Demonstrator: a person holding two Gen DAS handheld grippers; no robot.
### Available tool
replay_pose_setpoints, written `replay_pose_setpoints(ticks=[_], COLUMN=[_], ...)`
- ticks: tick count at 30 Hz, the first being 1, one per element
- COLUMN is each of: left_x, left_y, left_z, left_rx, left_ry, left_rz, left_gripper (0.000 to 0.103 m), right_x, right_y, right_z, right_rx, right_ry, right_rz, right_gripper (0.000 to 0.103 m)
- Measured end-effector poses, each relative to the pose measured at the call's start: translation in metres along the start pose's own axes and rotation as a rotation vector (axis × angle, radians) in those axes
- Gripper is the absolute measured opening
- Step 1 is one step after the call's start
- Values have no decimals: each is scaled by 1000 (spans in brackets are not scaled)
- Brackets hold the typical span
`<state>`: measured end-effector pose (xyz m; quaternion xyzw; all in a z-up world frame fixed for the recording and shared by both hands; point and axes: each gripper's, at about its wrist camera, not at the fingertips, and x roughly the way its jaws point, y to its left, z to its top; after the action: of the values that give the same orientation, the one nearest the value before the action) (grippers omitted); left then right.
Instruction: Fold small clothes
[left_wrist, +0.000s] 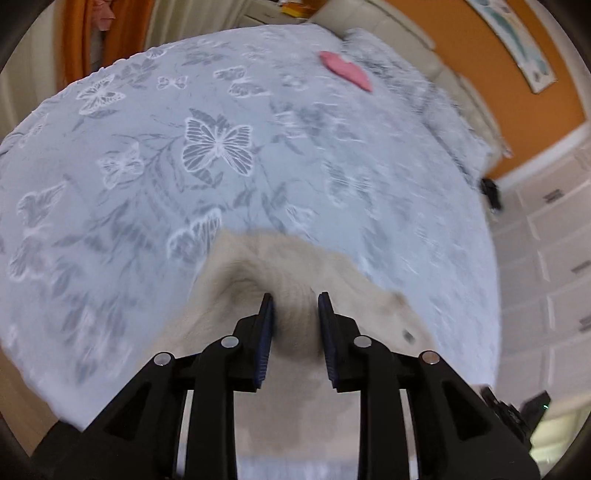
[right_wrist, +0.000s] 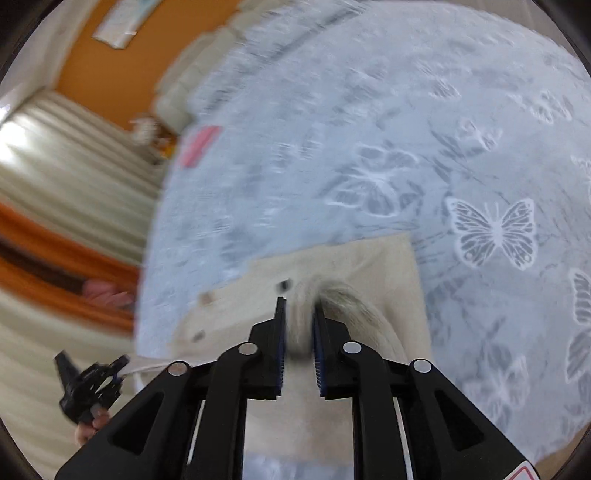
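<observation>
both the left gripper (left_wrist: 295, 297) and the right gripper (right_wrist: 300, 302) have their jaws slightly parted around bunched folds of the small cream knit garment (right_wrist: 354, 266); whether the pads pinch it, i cannot tell. it lies on the pale blue butterfly-print bedspread (left_wrist: 218, 144), apparently part-folded, with more folding left. beyond the garment, a pink cloth (left_wrist: 345, 70) waits. nothing blocks the way.

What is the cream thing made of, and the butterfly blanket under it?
The cream garment looks like soft, matte knit or cotton cloth: it bunches into folds. The butterfly bedspread looks like smooth printed woven fabric, faintly textured. Blur leaves both uncertain.
</observation>
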<state>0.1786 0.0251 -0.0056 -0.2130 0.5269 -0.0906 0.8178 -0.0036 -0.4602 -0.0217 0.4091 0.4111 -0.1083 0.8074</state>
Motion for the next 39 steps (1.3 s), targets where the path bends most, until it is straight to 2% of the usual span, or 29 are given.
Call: replay_pose_setpoints(ticks=[2, 3, 4, 5, 6, 7, 9, 11, 14, 16, 23, 24, 25, 26, 27, 28, 31, 33, 35, 37, 39], left_x=[22, 23, 21, 13, 6, 3, 1, 12, 35, 49, 75, 78, 81, 83, 82, 77, 26, 4, -3, 16, 46], left_y=[5, 8, 11, 16, 20, 22, 25, 23, 16, 17, 27, 28, 28, 27, 26, 25, 13, 5, -1, -2, 4], left_z=[7, 9, 9, 8, 6, 4, -4, -11, -19, -22, -21, -20, -18, -17, -16, -15, -7, -1, 6, 16, 18], left_rx=[-13, -12, -6, 10, 39, 60, 138, 216, 274, 264, 180, 173, 171, 175, 180, 180, 181, 195, 191, 178, 154], left_ry=[-2, -4, -11, -31, -55, -68, -84, -56, -12, 16, 70, 77, 91, 104, 109, 101, -7, -53, -80, -70, -6], left_rz=[79, 75, 63, 53, 55, 58, 81, 102, 137, 157, 136, 135, 128, 129, 123, 109, -4, -39, -35, 21, 74], left_gripper=[26, 31, 42, 49, 60, 63, 64, 64, 64, 64, 64, 57, 36, 23, 9, 6, 6, 6, 6, 7, 10], right_x=[4, 0, -7, -16, -22, -25, -21, -7, 12, 22, 51, 56, 61, 64, 65, 56, 13, -21, -28, -4, 40], right_y=[-3, -5, -5, -7, -5, -5, -11, -19, -25, -25, -23, -24, -25, -23, -19, -11, 14, 30, 34, 23, -2], right_z=[6, 6, 5, 2, -4, -10, -24, -31, -35, -33, -19, -17, -16, -15, -15, -15, -13, -7, 4, 16, 22], right_rx=[15, 16, 8, -23, -56, -94, -153, -177, -153, -130, -73, -61, -54, -59, -71, -94, -160, -200, -213, -211, -157], right_ry=[-35, -59, -80, -105, -118, -121, -86, -37, 8, 16, 54, 61, 71, 84, 95, 66, -54, -149, -187, -150, -15], right_rz=[-13, -2, 5, -8, -24, -39, -88, -132, -140, -135, -119, -113, -90, -66, -73, -69, 7, 34, 19, -65, -127], right_gripper=[19, 29, 38, 55, 59, 59, 59, 59, 59, 59, 61, 61, 57, 18, 6, 6, 6, 6, 6, 7, 8])
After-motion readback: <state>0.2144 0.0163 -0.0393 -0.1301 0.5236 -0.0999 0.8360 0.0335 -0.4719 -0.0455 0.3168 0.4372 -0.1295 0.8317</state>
